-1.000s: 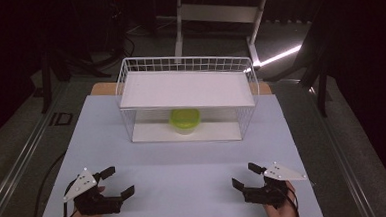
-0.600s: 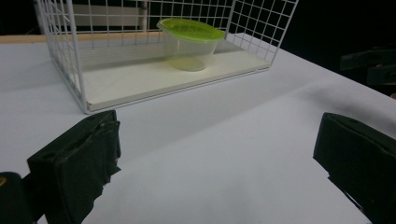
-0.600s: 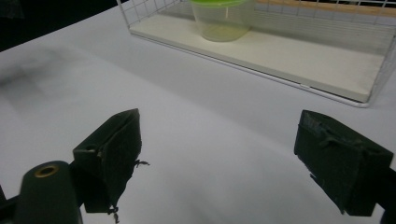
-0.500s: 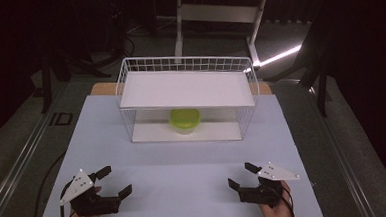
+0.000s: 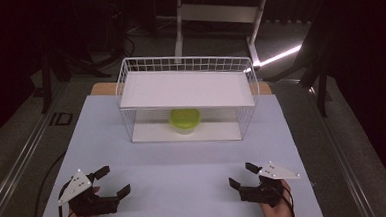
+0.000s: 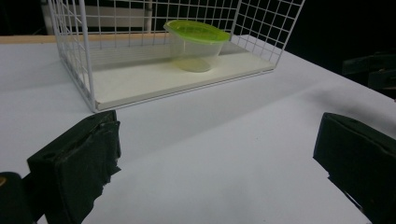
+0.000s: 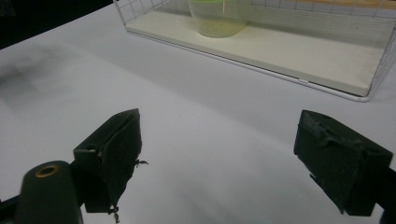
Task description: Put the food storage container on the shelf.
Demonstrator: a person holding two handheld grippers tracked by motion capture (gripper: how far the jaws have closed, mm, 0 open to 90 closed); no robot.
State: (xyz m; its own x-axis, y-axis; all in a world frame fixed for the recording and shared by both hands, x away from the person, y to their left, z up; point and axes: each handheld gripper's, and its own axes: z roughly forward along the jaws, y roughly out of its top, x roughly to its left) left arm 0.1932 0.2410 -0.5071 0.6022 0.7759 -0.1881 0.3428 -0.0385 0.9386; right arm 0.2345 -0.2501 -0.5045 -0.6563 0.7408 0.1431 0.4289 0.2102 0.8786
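Observation:
A clear tub with a green lid (image 5: 184, 119) (image 6: 198, 43) (image 7: 217, 16) stands on the lower shelf of a white wire rack (image 5: 186, 89) at the middle back of the table. My left gripper (image 5: 113, 181) (image 6: 219, 158) is open near the front left edge, its jaws wide apart with nothing between them. Near the front right edge my right gripper (image 5: 243, 176) (image 7: 219, 154) is open too, its jaws empty and turned toward the rack. Both rest low over the pale tabletop (image 5: 184, 164), well short of the rack.
The rack has a white top shelf (image 5: 190, 90) over the tub and wire walls at the sides and back; its front is open. A white stand (image 5: 221, 12) rises on the dark floor behind the table. Cables trail from both grippers.
Both grippers have slid slightly back toward the front edge of the table. The tub and rack have not moved.

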